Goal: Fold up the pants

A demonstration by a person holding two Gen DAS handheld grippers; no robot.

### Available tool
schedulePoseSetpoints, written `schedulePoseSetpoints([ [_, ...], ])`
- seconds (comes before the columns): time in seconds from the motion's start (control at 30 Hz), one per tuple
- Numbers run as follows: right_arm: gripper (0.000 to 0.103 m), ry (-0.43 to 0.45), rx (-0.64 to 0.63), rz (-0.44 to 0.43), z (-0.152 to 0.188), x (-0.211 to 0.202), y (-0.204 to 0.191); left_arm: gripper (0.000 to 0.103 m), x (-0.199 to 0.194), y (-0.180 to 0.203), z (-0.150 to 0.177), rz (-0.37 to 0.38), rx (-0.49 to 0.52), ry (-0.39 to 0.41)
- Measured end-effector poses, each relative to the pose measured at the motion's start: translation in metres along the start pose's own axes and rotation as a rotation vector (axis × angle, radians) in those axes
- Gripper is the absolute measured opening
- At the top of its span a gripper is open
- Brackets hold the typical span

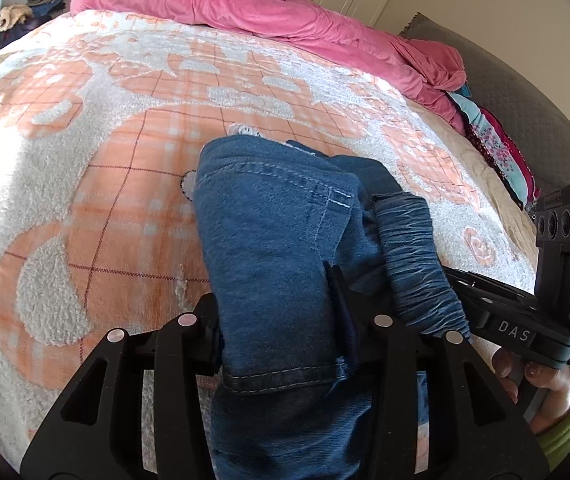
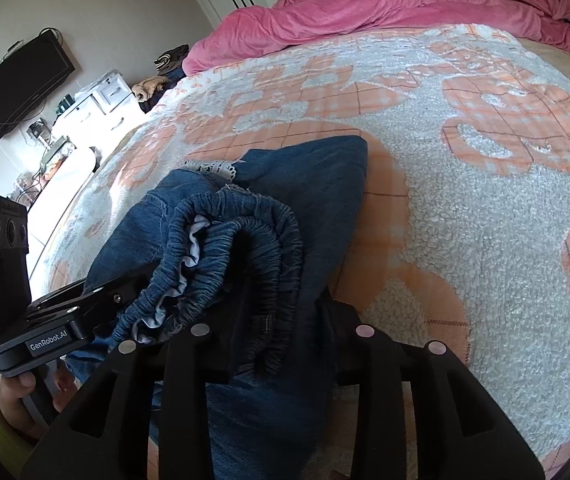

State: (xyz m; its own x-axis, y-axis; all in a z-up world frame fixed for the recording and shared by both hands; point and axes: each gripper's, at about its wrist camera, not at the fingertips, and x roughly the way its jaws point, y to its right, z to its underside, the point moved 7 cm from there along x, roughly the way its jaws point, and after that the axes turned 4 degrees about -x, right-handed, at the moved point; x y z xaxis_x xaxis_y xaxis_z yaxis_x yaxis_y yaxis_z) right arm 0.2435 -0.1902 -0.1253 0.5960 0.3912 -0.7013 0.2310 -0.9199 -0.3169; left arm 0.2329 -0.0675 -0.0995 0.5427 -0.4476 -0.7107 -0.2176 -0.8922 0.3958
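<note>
Folded blue denim pants (image 1: 269, 220) lie in a bundle on the bed, their far fold resting on the blanket. My left gripper (image 1: 275, 304) is shut on the left side of the bundle, with denim filling the gap between its black fingers. The gathered elastic waistband (image 1: 413, 248) runs off to the right into my right gripper (image 1: 481, 300). In the right wrist view the pants (image 2: 317, 184) reach forward, the waistband (image 2: 237, 232) loops on top with white lining showing, and my right gripper (image 2: 281, 316) is shut on the denim. The left gripper (image 2: 97, 292) clamps the waistband at the left.
An orange and white fleece blanket (image 1: 125, 160) covers the bed. A pink duvet (image 1: 245, 4) is heaped along the far edge, with patterned pillows (image 1: 493, 148) at the right. A clothes pile (image 1: 41, 4) sits beyond the bed. A wall TV (image 2: 21, 84) and white drawers stand left.
</note>
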Motion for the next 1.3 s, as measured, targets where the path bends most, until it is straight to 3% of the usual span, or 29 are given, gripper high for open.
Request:
schedulePoseSetpoints([
  [0.33, 0.046, 0.001, -0.018, 0.053, 0.0, 0.001, 0.003, 0.041, 0.003, -0.002, 0.003, 0.001, -0.002, -0.007],
  [0.7, 0.052, 0.017, -0.027, 0.086, -0.002, -0.008, 0.002, 0.061, -0.005, 0.002, 0.001, 0.003, 0.011, -0.002],
  [0.77, 0.066, 0.027, -0.022, 0.095, -0.002, -0.012, 0.003, 0.064, -0.008, 0.002, 0.0, 0.007, 0.007, 0.004],
  [1.0, 0.067, 0.055, -0.012, 0.103, -0.006, -0.025, 0.004, 0.069, -0.021, 0.003, -0.002, 0.006, -0.004, 0.024],
  [1.07, 0.078, 0.062, -0.009, 0.109, -0.006, -0.028, 0.004, 0.072, -0.025, 0.002, -0.003, 0.001, -0.005, 0.032],
  [1.3, 0.079, 0.087, 0.003, 0.101, -0.01, -0.042, 0.001, 0.085, -0.038, 0.003, -0.005, -0.01, -0.006, 0.056],
])
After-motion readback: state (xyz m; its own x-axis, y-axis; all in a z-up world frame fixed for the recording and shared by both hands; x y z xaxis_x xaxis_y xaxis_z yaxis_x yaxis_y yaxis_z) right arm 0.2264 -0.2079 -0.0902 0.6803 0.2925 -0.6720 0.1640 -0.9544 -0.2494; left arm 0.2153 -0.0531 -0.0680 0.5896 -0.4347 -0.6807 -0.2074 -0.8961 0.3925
